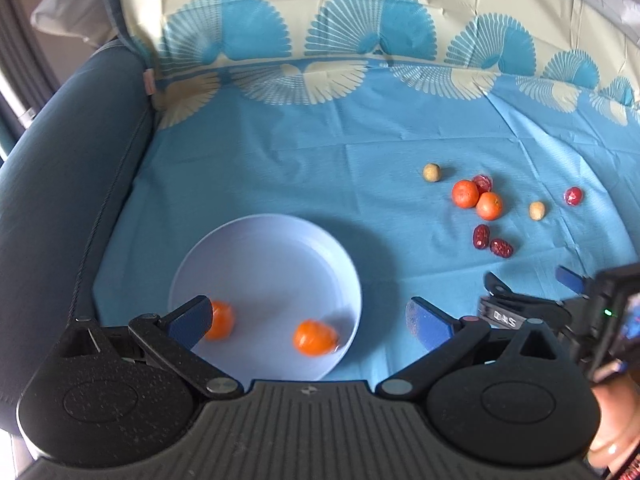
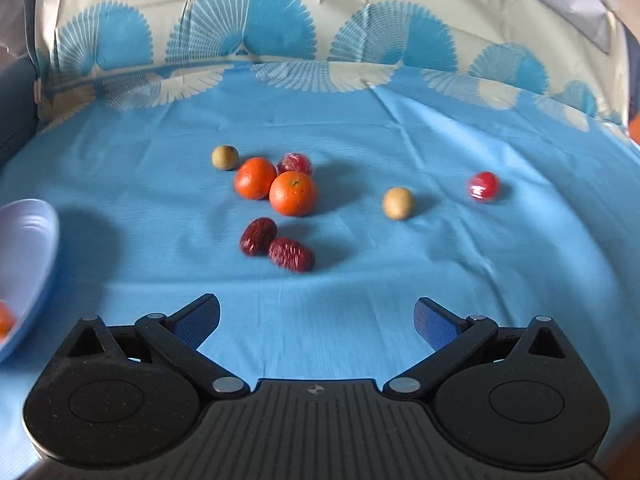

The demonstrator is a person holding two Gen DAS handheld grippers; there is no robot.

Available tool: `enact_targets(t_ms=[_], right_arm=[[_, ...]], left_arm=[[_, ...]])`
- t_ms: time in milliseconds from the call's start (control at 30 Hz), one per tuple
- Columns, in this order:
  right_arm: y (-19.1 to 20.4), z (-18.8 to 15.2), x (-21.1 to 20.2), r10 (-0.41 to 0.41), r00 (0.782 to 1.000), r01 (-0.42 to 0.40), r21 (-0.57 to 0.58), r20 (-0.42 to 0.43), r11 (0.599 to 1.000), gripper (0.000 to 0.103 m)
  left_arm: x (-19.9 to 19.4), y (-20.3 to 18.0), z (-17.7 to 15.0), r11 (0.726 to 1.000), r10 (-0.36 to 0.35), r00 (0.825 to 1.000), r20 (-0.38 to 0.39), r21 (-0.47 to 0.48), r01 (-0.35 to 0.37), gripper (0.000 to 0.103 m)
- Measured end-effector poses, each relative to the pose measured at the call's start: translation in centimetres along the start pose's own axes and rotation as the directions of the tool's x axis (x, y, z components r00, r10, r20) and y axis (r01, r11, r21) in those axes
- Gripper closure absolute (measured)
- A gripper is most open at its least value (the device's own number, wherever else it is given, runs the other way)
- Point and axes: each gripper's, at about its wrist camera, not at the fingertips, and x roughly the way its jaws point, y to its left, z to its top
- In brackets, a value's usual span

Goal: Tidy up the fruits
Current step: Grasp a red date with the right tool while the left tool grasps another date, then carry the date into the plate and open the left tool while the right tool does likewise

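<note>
With both claws gaping empty, left claw over the plate holding two oranges, we are aiming the right claw at the nearer orange on the table, straddling its widest girth.

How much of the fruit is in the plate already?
Two oranges already sit in the plate. Both the left gripper and right gripper are open and hold nothing. Still on the cloth: two oranges, two dates, two tan fruits, two wrapped red ones.

Left gripper and right gripper both hang with jaws spread wide, holding nothing.
</note>
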Motion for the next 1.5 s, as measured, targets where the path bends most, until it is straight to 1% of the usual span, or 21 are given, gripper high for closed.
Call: enact_targets(t_ms=[67,167,200,267,367,400,467,500,533,633,700,733,800,833,867,967,1067,1167,1267,1400,1500], right_arm=[[-0.1,0.5,1.9,0.012,1.000,-0.012,0.005,0.019,1.000,0.001],[-0.3,0.9,3.8,0.022,1.000,-0.022,-0.001,0.020,1.000,0.014],[-0.3,0.9,3.7,0.026,0.999,-0.026,-0.005,0.046,1.000,0.039],[-0.5,1.2,3.3,0.059,0.995,-0.057,-0.030,0.076,0.998,0.074],[-1.9,1.3,3.4,0.014,0.998,-0.015,0.021,0.069,1.000,0.073],[-2.5,1.4,3.4,-0.039,0.997,0.037,0.041,0.070,0.998,0.073],[-3.9,1.5,3.8,-0.182,0.982,0.177,0.083,0.055,0.981,0.073],[-4.9,1.5,3.9,-0.212,0.976,0.205,0.130,0.045,0.970,0.073],[-5.8,1.6,3.9,-0.232,0.972,0.222,0.173,0.038,0.960,0.073],[-6.4,1.5,4.1,-0.253,0.967,0.241,0.204,0.032,0.949,0.073],[-6.4,1.4,4.2,-0.258,0.966,0.247,0.200,0.031,0.948,0.073],[-6.3,1.4,4.2,-0.259,0.965,0.248,0.203,0.031,0.947,0.073],[-6.3,1.2,4.2,-0.261,0.965,0.250,0.200,0.033,0.947,0.073],[-6.3,1.3,4.3,-0.263,0.964,0.252,0.197,0.034,0.948,0.073],[-6.3,1.4,4.3,-0.265,0.964,0.253,0.193,0.035,0.948,0.073],[-6.2,1.5,4.2,-0.271,0.962,0.259,0.192,0.039,0.946,0.073],[-6.1,1.5,4.2,-0.275,0.960,0.260,0.197,0.049,0.945,0.073],[-5.8,1.6,3.7,-0.248,0.966,0.230,0.194,0.078,0.954,0.073],[-4.9,1.6,2.2,-0.234,0.964,0.215,0.144,0.125,0.966,0.073],[-3.4,1.8,-2.9,-0.195,0.967,0.182,0.091,0.162,0.979,0.073],[-2.0,1.0,-8.9,-0.103,0.975,0.095,0.047,0.196,0.994,0.073]], left_arm=[[1.3,-1.0,0.9,1.000,0.008,1.000,-0.003,0.017,-0.008,0.000],[3.7,-2.8,2.1,0.999,0.012,1.000,-0.019,0.047,-0.011,0.000],[4.4,-3.3,2.4,0.998,0.006,1.000,-0.019,0.056,-0.005,0.000],[5.8,-4.7,3.0,0.998,-0.001,1.000,-0.026,0.066,0.002,0.000],[7.9,-7.5,4.0,0.993,-0.048,0.999,-0.025,0.104,0.051,0.000],[8.7,-8.7,4.2,0.991,-0.063,0.998,-0.023,0.120,0.065,0.000],[10.4,-10.9,4.8,0.984,-0.105,0.994,-0.035,0.144,0.108,0.000],[11.4,-12.0,5.0,0.980,-0.127,0.990,-0.056,0.148,0.134,0.000],[12.4,-13.0,5.3,0.977,-0.148,0.986,-0.079,0.143,0.158,0.000],[15.1,-15.7,6.0,0.966,-0.198,0.972,-0.126,0.146,0.216,0.000],[16.6,-17.1,6.4,0.964,-0.196,0.970,-0.141,0.153,0.217,0.000],[17.3,-17.5,6.5,0.965,-0.192,0.970,-0.151,0.148,0.214,0.003],[18.1,-17.7,6.6,0.966,-0.200,0.966,-0.161,0.133,0.222,0.037],[17.9,-17.7,6.6,0.966,-0.196,0.970,-0.146,0.141,0.216,0.056],[17.3,-17.5,6.5,0.961,-0.212,0.970,-0.116,0.157,0.229,0.075],[15.4,-16.2,6.1,0.956,-0.242,0.968,-0.073,0.155,0.250,0.074],[12.8,-14.4,5.6,0.957,-0.233,0.972,-0.040,0.168,0.236,0.074],[8.9,-11.5,4.4,0.965,-0.218,0.976,0.009,0.153,0.214,0.074],[4.1,-8.1,2.5,0.972,-0.189,0.980,0.063,0.152,0.178,0.074],[-1.9,-3.6,-1.2,0.981,-0.146,0.982,0.122,0.146,0.128,0.074],[-5.3,-0.3,-4.1,0.986,-0.140,0.983,0.117,0.108,0.127,0.074]])
